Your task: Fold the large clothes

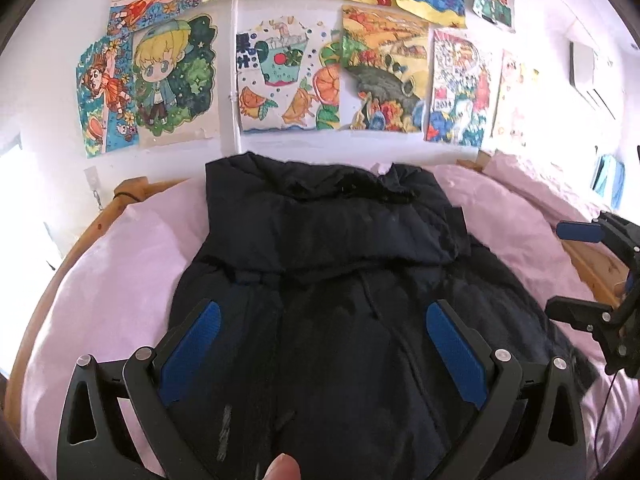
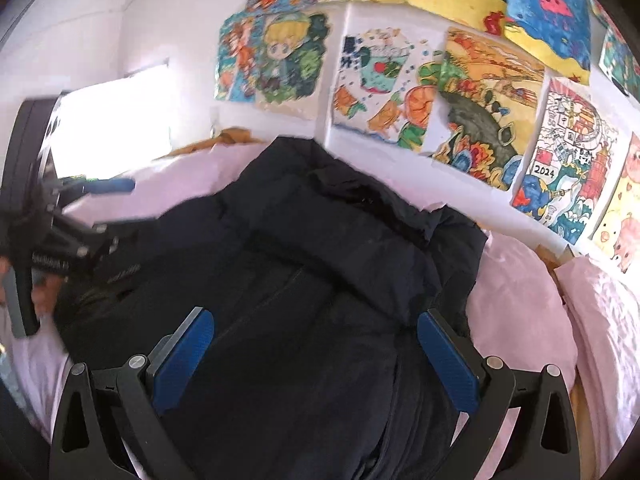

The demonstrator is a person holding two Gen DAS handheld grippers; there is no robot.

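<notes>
A large dark navy padded jacket [image 1: 320, 280] lies spread on a pink bed sheet [image 1: 104, 280], its hood end toward the wall. A sleeve or flap is folded across its upper part. My left gripper [image 1: 323, 312] is open above the jacket's lower middle, holding nothing. My right gripper [image 2: 316, 320] is open over the same jacket [image 2: 320, 272], also empty. In the left wrist view the right gripper [image 1: 576, 268] shows at the right edge. In the right wrist view the left gripper [image 2: 108, 212] shows at the left edge.
The bed has a wooden frame [image 1: 52, 280] and stands against a white wall covered with colourful children's drawings [image 1: 288, 76]. A bunched pink quilt [image 2: 600, 320] lies at the right. A bright window [image 2: 112, 124] is at the left.
</notes>
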